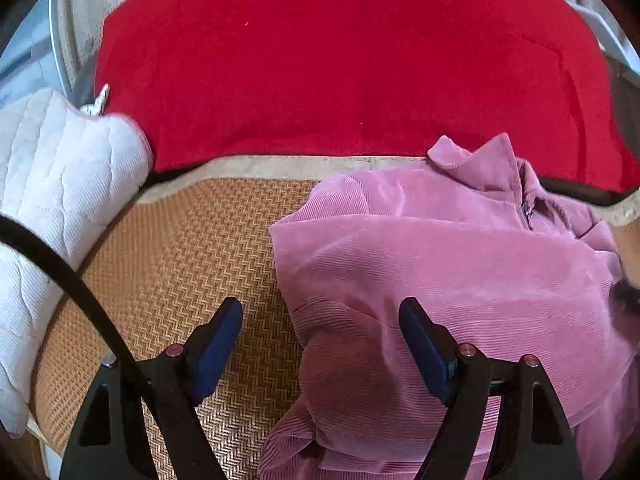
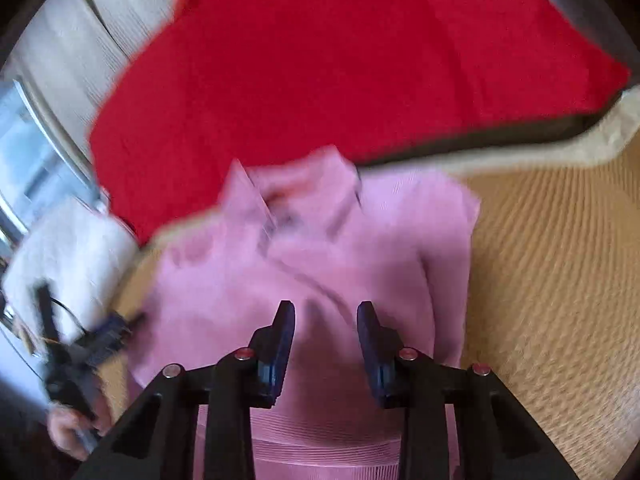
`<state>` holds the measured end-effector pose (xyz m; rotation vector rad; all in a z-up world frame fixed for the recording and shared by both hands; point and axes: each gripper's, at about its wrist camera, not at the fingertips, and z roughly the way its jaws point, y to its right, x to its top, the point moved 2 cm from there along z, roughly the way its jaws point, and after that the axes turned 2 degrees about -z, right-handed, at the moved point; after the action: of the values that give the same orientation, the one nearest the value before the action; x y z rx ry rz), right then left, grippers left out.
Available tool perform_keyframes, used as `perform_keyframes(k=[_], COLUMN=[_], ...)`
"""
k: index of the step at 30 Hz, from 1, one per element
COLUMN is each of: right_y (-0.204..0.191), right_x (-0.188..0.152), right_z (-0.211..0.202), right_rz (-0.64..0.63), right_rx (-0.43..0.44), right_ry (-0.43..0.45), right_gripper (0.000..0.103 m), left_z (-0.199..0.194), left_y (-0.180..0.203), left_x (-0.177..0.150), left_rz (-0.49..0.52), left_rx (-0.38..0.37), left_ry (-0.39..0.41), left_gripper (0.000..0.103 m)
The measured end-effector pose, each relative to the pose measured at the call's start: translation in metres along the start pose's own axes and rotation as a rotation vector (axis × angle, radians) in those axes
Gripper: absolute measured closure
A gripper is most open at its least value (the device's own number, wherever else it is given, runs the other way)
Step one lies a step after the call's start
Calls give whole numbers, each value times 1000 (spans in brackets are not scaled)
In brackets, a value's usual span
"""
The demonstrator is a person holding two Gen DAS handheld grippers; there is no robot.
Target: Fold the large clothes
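Pink garment (image 1: 440, 264): your ribbed pink top lies partly folded on the woven mat (image 1: 180, 264), its collar and zip at the far end, touching the edge of the red blanket (image 1: 340, 64).
Left gripper (image 1: 320, 320): you hold it wide apart, pointing down at the garment's left edge; one finger hangs over the bare mat, the other over pink cloth, with nothing pinched between them.
Right gripper (image 2: 326, 320): you hold it narrow, low over the near middle of the garment; the view is blurred, so the pads look clear of the cloth, though I cannot be sure.
White quilted cloth (image 1: 56, 184): sits at the left, beside the mat and touching the blanket's near-left corner.
Your hand (image 2: 68, 428): seen at the far left of the right wrist view, gripping the left gripper's handle.
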<state>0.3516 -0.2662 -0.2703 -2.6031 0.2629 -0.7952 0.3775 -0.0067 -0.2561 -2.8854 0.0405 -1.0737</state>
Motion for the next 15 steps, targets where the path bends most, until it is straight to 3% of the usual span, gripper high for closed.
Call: perform_keyframes(k=[2, 5, 7, 11, 13, 15], right_y=[4, -4, -5, -5, 0, 6], right_x=[-11, -8, -3, 8, 11, 10], right_z=[16, 5, -9, -10, 6, 20], right_rz=[-12, -53, -51, -67, -45, -25], right_rx=[-17, -12, 8, -30, -55, -61], right_ry=[-69, -44, 17, 84, 39, -1], right_gripper=[68, 66, 66, 64, 45, 41], left_z=[3, 1, -3, -8, -8, -7], left_y=[4, 6, 8, 10, 10, 10], left_x=[-4, -7, -7, -8, -8, -7], left_rz=[22, 36, 51, 73, 78, 81], left_rx=[18, 27, 40, 62, 68, 64], left_ry=[-7, 5, 26, 72, 71, 70], left_gripper=[22, 22, 22, 22, 22, 22])
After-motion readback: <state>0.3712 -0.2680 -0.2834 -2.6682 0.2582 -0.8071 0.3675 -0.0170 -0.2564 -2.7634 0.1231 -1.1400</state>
